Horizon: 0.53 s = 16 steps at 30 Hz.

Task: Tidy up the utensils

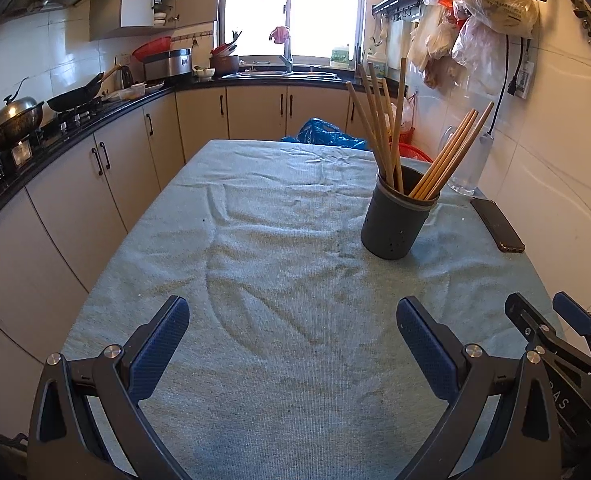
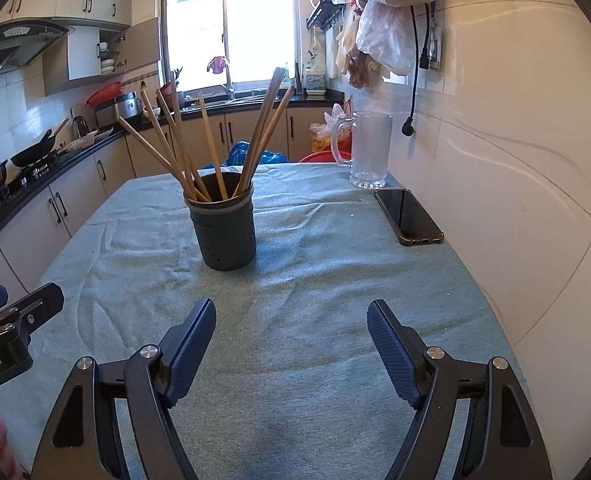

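I have both tongs hanging over the near end of the desk [image 1: 255,240], which is covered by a pale green cloth. The left tongs [image 1: 293,320] stand wide apart with nothing between the blue pads, touching nothing. The right tongs [image 2: 291,324] are spread just as wide and empty too, side by side with the left. The dark grey holder [image 2: 223,228] stands upright further along the cloth, wooden chopsticks [image 2: 175,148] fanned out inside it. Right of it by the wall lie a black phone [image 2: 409,216] and a clear glass mug [image 2: 369,152].
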Available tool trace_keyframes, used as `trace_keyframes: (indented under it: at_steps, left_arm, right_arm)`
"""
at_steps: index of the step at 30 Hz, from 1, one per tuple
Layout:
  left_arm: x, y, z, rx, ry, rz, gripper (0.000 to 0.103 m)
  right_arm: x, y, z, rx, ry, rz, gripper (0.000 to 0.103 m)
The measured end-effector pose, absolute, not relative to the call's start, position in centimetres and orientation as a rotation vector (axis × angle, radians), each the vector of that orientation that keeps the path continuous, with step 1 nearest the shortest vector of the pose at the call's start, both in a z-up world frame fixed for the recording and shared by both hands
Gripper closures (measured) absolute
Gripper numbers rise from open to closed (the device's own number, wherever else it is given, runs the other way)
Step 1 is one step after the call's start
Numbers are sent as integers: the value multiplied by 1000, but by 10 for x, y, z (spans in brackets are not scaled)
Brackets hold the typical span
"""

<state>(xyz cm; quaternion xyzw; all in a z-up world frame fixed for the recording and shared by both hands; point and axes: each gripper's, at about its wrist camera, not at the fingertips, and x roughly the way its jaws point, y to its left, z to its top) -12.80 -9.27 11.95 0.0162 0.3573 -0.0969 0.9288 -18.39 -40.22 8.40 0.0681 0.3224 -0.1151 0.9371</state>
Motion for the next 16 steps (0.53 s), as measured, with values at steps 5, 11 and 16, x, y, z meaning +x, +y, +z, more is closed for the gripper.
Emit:
trace_keyframes:
  at_steps: [5,11,16]
  left_arm:
    - [-125,-93,115,29,749,-201,0]
    - [-122,-94,111,29,769,-207,0]
    - [-120,-95,109,30,787,-221,0]
  right_arm:
    - [-181,-400,81,134,670,-231,21]
    - [-179,-398,78,130,680,-220,21]
    - [-176,-397,74,131,697,-210,21]
